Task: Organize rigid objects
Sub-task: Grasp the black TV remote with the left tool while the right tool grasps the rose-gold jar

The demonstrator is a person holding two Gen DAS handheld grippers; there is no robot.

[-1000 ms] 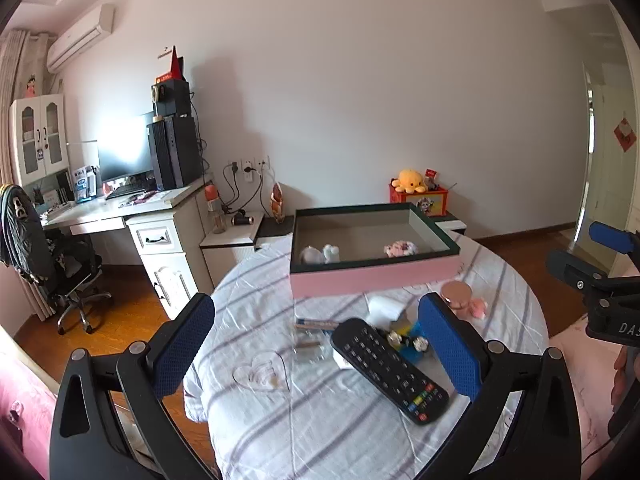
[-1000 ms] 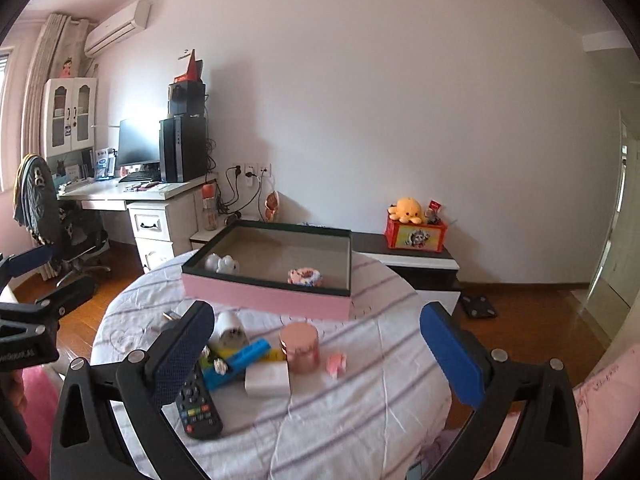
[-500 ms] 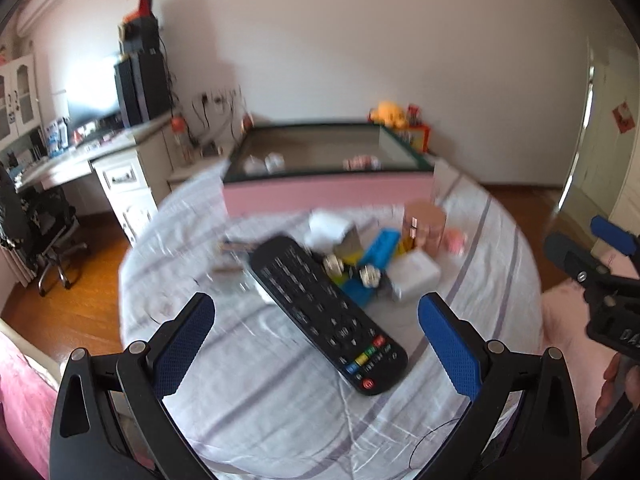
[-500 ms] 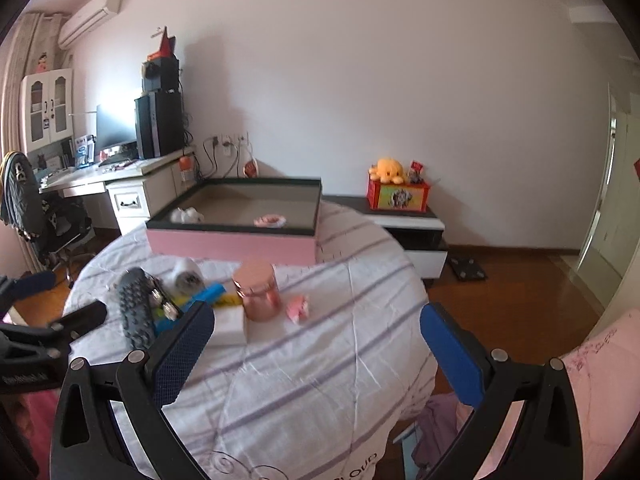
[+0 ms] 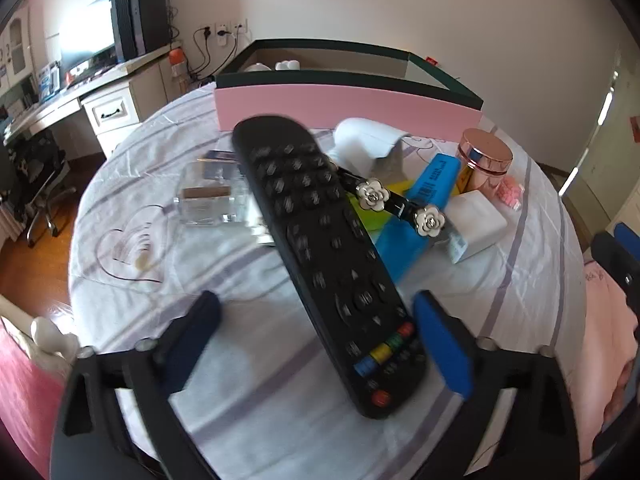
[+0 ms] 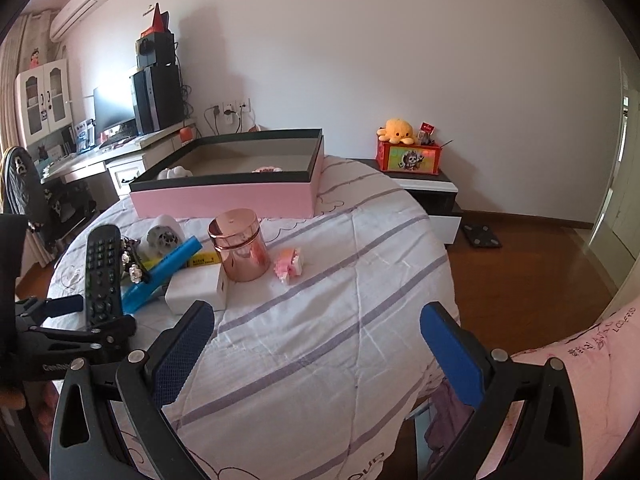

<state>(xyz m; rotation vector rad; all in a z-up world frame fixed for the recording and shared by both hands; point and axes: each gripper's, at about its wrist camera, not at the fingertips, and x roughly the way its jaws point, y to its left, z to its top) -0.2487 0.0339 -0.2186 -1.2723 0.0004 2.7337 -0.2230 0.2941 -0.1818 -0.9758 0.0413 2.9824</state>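
Two claws over a round desk [image 5: 240, 360] draped in a striped white cloth.

Between the fingers of the left claw [image 5: 316, 304], spread wide though just now closing in: the near, coloured-button end of a black remote control [image 5: 320, 240], lying face up on the cloth and angled away toward the far left. Much nearer the right-hand blue pad [image 5: 440, 348] than the left-hand one, with bare cloth showing on the left side. Contact with that right-hand pad impossible to judge; no pinch on both sides.

Against the remote's right edge, a black hair clip [image 5: 374, 194] with two white flowers. Just beyond it, a blue bar [image 5: 432, 184], a white block [image 5: 476, 216] and a rose-gold jar [image 5: 484, 156]. On the remote's left, touching or nearly so, a clear plastic box [image 5: 208, 200].

Behind the whole cluster, at the far side of the desk, a shallow pink box [image 5: 340, 104] with a dark rim, a few small items inside.

Right claw [image 6: 316, 312] spread wide over bare cloth near the front edge, pinching nothing. Ahead of it and well apart, the jar and a small pink brick toy [image 6: 288, 266]; remote off to its left, at the left claw.
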